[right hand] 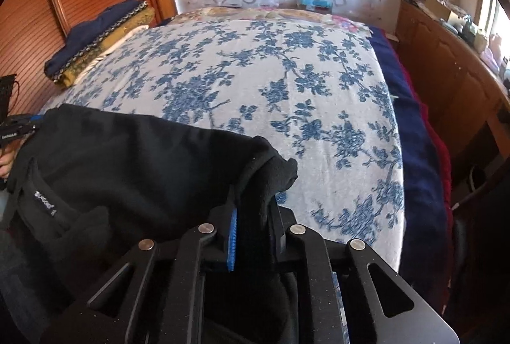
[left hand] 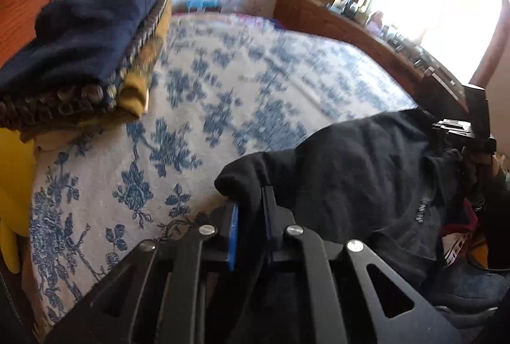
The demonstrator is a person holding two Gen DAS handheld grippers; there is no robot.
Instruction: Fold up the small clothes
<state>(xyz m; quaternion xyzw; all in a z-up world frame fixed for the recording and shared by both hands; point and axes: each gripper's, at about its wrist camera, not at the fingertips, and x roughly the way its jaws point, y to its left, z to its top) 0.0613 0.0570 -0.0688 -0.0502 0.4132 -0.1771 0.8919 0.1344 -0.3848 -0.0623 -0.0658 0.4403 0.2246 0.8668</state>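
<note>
A black garment (left hand: 360, 172) with a small white label hangs stretched between both grippers over the near edge of the bed. My left gripper (left hand: 250, 200) is shut on its left corner, with black cloth bunched over the blue pads (left hand: 234, 235). My right gripper (right hand: 251, 203) is shut on the other corner of the same black garment (right hand: 134, 159), the fabric folding over the fingertips. In the right wrist view the other gripper shows at the far left edge, with part of a hand beneath it. The garment's lower part drops out of sight below the bed edge.
The bed (right hand: 287, 82) has a white cover with blue flowers. A stack of folded clothes (left hand: 83, 50), navy on top of patterned and mustard pieces, lies at the far left. A wooden dresser (right hand: 446, 63) with clutter runs along the right. A bright window (left hand: 440, 3) is behind.
</note>
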